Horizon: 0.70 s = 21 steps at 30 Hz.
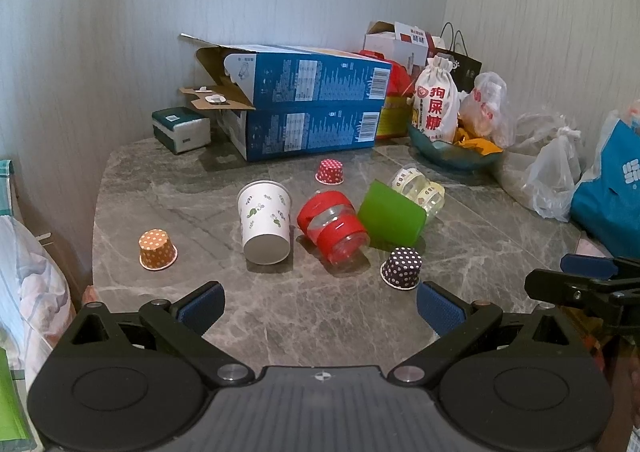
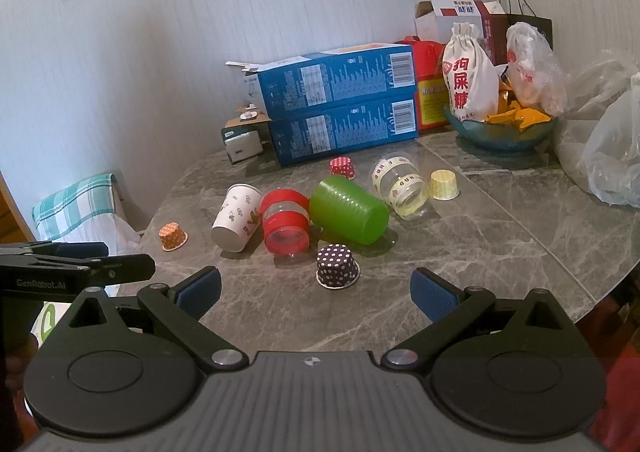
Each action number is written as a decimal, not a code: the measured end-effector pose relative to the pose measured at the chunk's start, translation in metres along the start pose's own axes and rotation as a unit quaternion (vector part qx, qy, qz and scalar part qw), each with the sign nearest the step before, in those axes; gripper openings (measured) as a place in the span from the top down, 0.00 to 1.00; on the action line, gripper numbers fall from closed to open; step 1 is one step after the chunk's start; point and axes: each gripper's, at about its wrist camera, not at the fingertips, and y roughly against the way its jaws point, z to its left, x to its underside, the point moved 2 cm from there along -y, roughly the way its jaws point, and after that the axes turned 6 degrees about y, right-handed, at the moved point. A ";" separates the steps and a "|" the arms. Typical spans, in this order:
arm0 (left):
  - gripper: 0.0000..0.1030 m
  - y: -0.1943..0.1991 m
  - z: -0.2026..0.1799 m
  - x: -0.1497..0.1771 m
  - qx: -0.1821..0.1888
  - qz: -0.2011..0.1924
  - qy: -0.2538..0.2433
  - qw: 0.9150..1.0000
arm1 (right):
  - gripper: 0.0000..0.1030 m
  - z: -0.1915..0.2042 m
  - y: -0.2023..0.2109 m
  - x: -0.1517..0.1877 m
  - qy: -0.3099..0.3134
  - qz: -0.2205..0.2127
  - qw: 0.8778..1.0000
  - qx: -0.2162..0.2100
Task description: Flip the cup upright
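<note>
Several cups lie on their sides mid-table: a white leaf-print paper cup (image 1: 265,225) (image 2: 236,216), a clear cup with red bands (image 1: 333,228) (image 2: 285,226), a green plastic cup (image 1: 391,216) (image 2: 348,209) and a clear cup with patterned tape (image 1: 420,187) (image 2: 402,187). Small dotted paper cups stand upside down: orange (image 1: 157,250) (image 2: 173,236), dark purple (image 1: 402,267) (image 2: 337,266), red (image 1: 330,171) (image 2: 342,166) and a yellow one (image 2: 444,184). My left gripper (image 1: 320,310) is open and empty near the front edge. My right gripper (image 2: 316,292) is open and empty just short of the purple cup.
Stacked blue boxes (image 1: 312,107) (image 2: 340,103), a tissue pack (image 1: 182,129), a teal bowl of snacks (image 1: 456,153) (image 2: 504,133) with a white pouch, and plastic bags (image 1: 556,171) (image 2: 612,155) line the back and right. The grey marble table's (image 2: 500,252) edge curves at left and right.
</note>
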 end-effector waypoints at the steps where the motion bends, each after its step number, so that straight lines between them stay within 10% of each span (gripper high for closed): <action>1: 0.00 0.000 0.000 0.000 0.000 0.000 0.000 1.000 | 0.01 0.000 -0.001 0.000 0.000 0.001 1.000 0.000; 21: 0.00 -0.034 0.006 -0.015 -0.020 0.034 0.006 0.999 | 0.01 -0.012 -0.017 0.006 -0.012 0.020 1.000 -0.010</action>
